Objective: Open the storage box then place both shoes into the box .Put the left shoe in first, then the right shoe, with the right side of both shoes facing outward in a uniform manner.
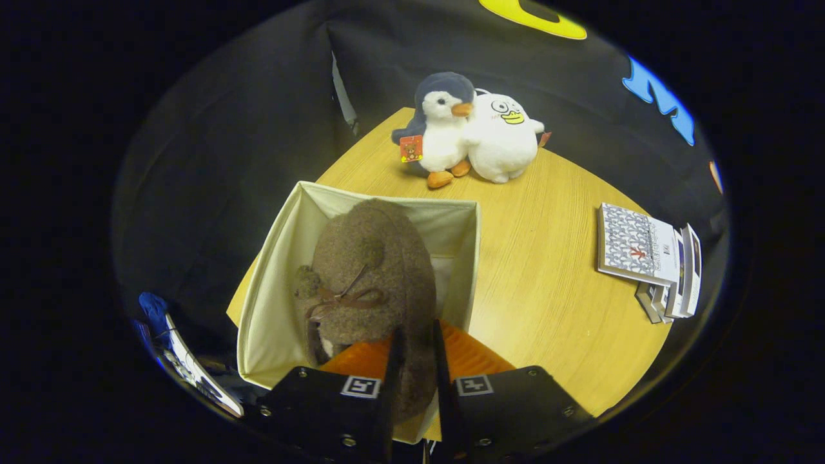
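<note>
So the fuzzy brown shoe (pixel 377 270) with the little bow and pompom is hanging over the open cream fabric storage box (pixel 274 303), toe pointing away, and the gripper (pixel 416 367) has both fingers clamped tight on its heel edge. The box sits at the near corner of the wooden table (pixel 548 270). Beyond it, 2 plush toys, a penguin (pixel 441 125) and a white duck (pixel 506 138), lean together, with a stack of booklets (pixel 648 258) well off to the right.
</note>
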`<state>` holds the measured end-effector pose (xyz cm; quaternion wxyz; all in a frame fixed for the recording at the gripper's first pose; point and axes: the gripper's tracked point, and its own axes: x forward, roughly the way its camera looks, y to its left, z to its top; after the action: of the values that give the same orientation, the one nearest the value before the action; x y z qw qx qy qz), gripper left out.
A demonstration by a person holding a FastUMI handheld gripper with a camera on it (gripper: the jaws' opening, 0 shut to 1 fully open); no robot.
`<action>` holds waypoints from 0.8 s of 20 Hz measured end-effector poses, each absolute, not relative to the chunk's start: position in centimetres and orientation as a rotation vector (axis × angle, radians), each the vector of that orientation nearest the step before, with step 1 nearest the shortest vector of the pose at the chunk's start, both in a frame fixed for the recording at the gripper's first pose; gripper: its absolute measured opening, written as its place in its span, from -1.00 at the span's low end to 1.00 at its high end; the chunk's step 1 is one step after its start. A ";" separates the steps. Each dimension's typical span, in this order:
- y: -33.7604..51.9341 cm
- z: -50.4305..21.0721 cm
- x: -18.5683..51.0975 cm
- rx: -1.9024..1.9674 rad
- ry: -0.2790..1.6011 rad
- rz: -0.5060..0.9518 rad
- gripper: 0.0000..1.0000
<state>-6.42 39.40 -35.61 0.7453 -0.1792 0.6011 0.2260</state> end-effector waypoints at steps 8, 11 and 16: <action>39.9 -27.5 -1.8 -0.352 1.020 0.515 0.62; 39.3 -23.4 -0.1 -0.232 0.921 0.515 0.63; 35.8 -16.4 3.8 -0.105 0.708 0.452 0.62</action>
<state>3.83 35.85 -16.42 0.9118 -0.0508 0.3435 0.2192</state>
